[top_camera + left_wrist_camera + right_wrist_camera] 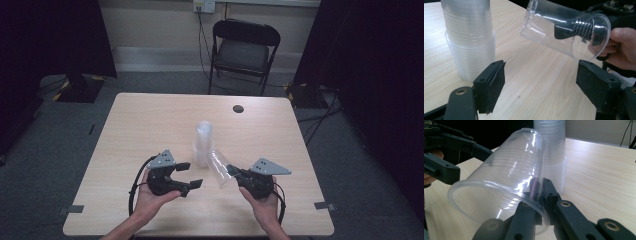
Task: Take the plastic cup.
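Note:
A tall stack of clear plastic cups point(203, 142) stands upside down in the middle of the wooden table point(145, 120). My right gripper point(233, 173) is shut on the rim of a single clear cup point(218, 169), which is tilted with its base toward the stack. In the right gripper view my right gripper point(539, 192) has one jaw inside the cup point(506, 177) and one outside, beside the stack point(552, 152). My left gripper point(190, 175) stands open and empty left of the cup. Its view shows the left gripper point(544, 85), the stack point(469, 37) and the held cup point(541, 25) ahead.
A black folding chair point(243, 50) stands beyond the table's far edge. A round cable hole point(238, 108) sits in the far right of the tabletop. Dark curtains hang at both sides. Tape marks point(75, 209) lie near the front corners.

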### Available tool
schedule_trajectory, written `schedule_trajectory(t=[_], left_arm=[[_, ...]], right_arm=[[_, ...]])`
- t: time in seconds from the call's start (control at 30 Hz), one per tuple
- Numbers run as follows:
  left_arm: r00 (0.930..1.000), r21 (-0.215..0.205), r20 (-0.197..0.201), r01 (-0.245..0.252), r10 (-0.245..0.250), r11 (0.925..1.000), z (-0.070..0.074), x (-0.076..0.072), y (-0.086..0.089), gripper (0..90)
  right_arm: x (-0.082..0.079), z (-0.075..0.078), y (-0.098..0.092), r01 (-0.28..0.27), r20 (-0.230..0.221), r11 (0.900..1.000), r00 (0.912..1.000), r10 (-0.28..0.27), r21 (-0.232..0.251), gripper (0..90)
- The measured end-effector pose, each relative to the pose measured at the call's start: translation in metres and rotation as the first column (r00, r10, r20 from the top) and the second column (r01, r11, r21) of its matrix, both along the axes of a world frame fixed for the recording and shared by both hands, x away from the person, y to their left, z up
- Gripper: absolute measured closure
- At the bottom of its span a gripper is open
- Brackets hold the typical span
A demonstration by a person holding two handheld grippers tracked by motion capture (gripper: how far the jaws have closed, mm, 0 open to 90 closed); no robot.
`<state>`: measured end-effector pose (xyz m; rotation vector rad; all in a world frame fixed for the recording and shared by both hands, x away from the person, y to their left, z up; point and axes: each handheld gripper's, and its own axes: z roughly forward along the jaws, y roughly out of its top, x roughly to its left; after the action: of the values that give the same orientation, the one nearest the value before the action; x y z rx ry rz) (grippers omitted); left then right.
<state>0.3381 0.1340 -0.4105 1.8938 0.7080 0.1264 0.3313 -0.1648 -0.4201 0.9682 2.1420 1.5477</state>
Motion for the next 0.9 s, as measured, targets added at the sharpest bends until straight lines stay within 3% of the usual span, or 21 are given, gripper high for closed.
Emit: schedule_trajectory(t=[0.27,0.5,0.57,0.6,0.63,0.67,0.73,0.87,0.9], left_arm=[[0.9996,0.063,0.022,0.018,-0.019,0.9978,-0.008,-0.001,0.0,24.4],[0.9969,0.121,0.061,0.042,-0.049,0.9918,-0.012,-0.002,-0.002,23.6],[0.9942,0.144,0.073,0.068,-0.079,0.9872,-0.013,-0.004,-0.005,24.5],[0.9932,0.16,0.091,0.057,-0.073,0.9854,-0.014,-0.006,-0.007,24.5],[0.9895,0.189,0.112,0.069,-0.091,0.9796,-0.015,-0.008,-0.01,24.4],[0.9877,0.196,0.123,0.071,-0.096,0.978,-0.015,-0.01,-0.012,24.6],[0.9836,0.222,0.141,0.079,-0.112,0.9719,-0.016,-0.012,-0.015,24.6],[0.978,0.244,0.167,0.082,-0.125,0.9663,-0.016,-0.015,-0.019,24.4],[0.9779,0.238,0.173,0.074,-0.117,0.9684,-0.017,-0.016,-0.02,24.9]], right_arm=[[0.004,0.003,-0.003,-0.035,-0.087,0.999,0.9957,0.032,-0.028,89.0],[0.01,0.003,-0.004,-0.079,-0.176,0.995,0.9821,0.068,-0.059,89.1],[0.011,0.003,-0.004,-0.099,-0.208,0.993,0.9745,0.084,-0.062,89.1],[0.012,0.003,-0.003,-0.109,-0.221,0.992,0.9709,0.092,-0.068,89.0],[0.013,0.003,-0.003,-0.123,-0.24,0.99,0.9654,0.103,-0.072,89.0],[0.014,0.002,-0.002,-0.142,-0.267,0.987,0.9566,0.118,-0.076,89.1],[0.015,0.001,-0.001,-0.156,-0.293,0.984,0.9479,0.124,-0.088,89.0],[0.016,-0.002,0.003,-0.189,-0.336,0.976,0.931,0.143,-0.109,89.2],[0.016,-0.002,0.005,-0.197,-0.345,0.974,0.9272,0.147,-0.113,89.2]])
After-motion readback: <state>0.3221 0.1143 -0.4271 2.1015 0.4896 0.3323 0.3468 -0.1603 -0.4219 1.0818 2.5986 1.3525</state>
